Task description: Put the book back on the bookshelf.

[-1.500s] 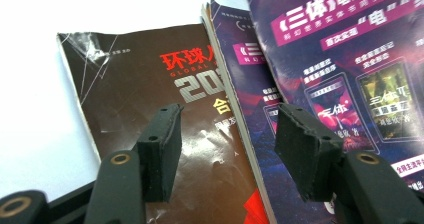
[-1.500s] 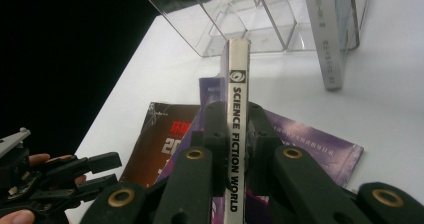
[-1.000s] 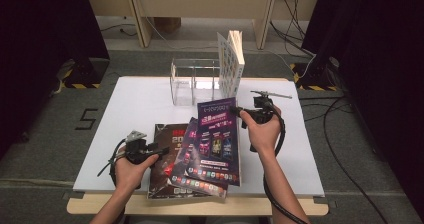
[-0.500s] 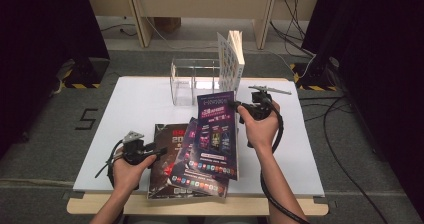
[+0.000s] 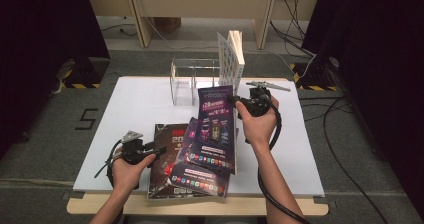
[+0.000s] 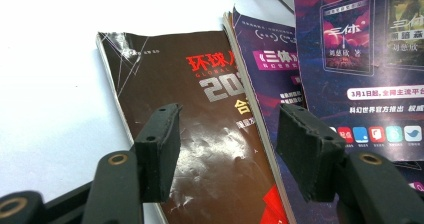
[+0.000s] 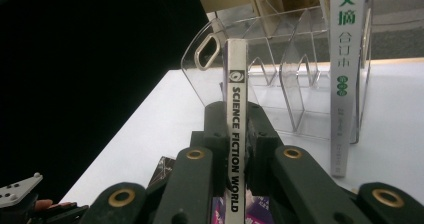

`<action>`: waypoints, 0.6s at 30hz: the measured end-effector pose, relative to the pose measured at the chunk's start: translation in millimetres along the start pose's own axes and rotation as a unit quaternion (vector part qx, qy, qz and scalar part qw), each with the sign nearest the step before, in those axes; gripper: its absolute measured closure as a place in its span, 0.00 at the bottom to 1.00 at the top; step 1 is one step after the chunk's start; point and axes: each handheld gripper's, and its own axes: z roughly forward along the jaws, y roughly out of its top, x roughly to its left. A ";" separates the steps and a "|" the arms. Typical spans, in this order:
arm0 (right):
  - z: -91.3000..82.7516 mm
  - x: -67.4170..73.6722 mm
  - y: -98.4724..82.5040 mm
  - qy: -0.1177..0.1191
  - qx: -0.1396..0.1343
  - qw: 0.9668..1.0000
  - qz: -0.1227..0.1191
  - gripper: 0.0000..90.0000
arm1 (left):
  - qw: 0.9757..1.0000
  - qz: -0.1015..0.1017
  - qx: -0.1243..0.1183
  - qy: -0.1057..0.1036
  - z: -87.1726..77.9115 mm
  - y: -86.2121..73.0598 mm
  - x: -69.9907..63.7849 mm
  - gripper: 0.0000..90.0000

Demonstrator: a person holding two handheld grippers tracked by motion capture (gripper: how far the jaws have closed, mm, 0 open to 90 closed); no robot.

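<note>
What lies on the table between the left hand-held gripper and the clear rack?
In the high view, bare white table separates the left hand-held gripper from the clear rack; the magazine pile sits beside that stretch.

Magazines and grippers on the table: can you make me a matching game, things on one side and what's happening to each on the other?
Things:
1. purple magazine
2. dark magazine
3. white book
4. left gripper

States:
A. stands upright in the clear rack
B. jaws open, nothing between them
C. lifted off the pile, pinched at its spine by the right gripper
D. lies flat at the bottom of the pile

Pairs: 1-C, 2-D, 3-A, 4-B
</note>
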 end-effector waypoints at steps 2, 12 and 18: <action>0.5 2.0 1.5 -0.003 -0.004 1.000 -0.005 0.92 | 1.000 0.002 -0.001 0.001 -0.9 0.3 0.5 0.47; 1.1 4.8 6.4 -0.010 -0.016 1.000 -0.011 0.92 | 1.000 0.001 0.001 0.001 0.1 -0.2 0.6 0.47; 1.1 6.9 10.3 -0.014 -0.027 0.999 -0.017 0.92 | 1.000 0.003 0.002 0.002 0.4 -0.7 0.9 0.47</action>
